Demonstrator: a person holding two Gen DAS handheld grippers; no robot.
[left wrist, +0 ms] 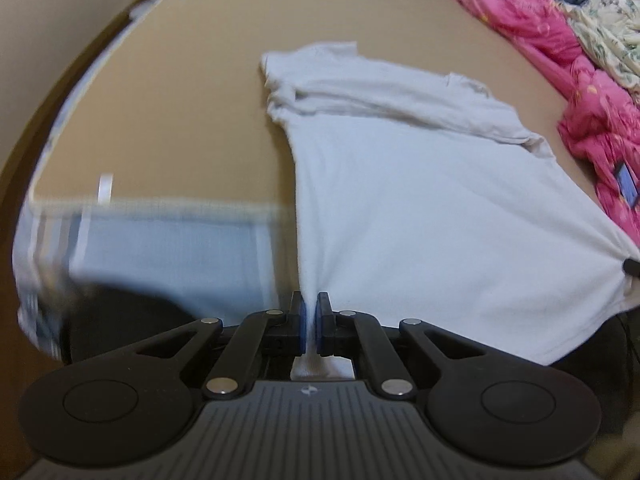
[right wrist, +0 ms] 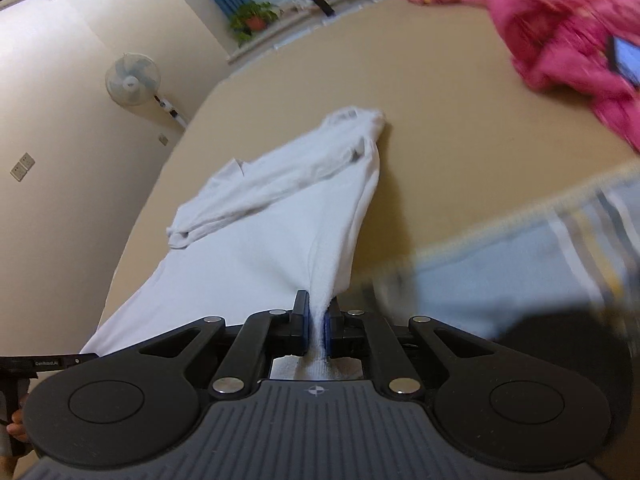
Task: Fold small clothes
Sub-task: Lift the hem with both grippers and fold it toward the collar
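A white T-shirt [left wrist: 420, 200] lies stretched over the tan bed surface [left wrist: 180, 100], its far part bunched in folds. My left gripper [left wrist: 310, 320] is shut on the shirt's near left hem corner. The right gripper tip [left wrist: 631, 266] shows at the right edge, pinching the other corner. In the right wrist view the shirt [right wrist: 280, 216] runs away from my right gripper [right wrist: 317, 324], which is shut on its hem. The left gripper [right wrist: 48, 362] shows at the left edge there.
A pink quilt [left wrist: 580, 92] with a phone [left wrist: 626, 184] on it lies at the right. A floral cloth [left wrist: 608, 32] lies behind it. The mattress's blue-striped side [left wrist: 160, 256] drops below the near edge. A fan [right wrist: 132, 80] and a potted plant [right wrist: 252, 20] stand by the wall.
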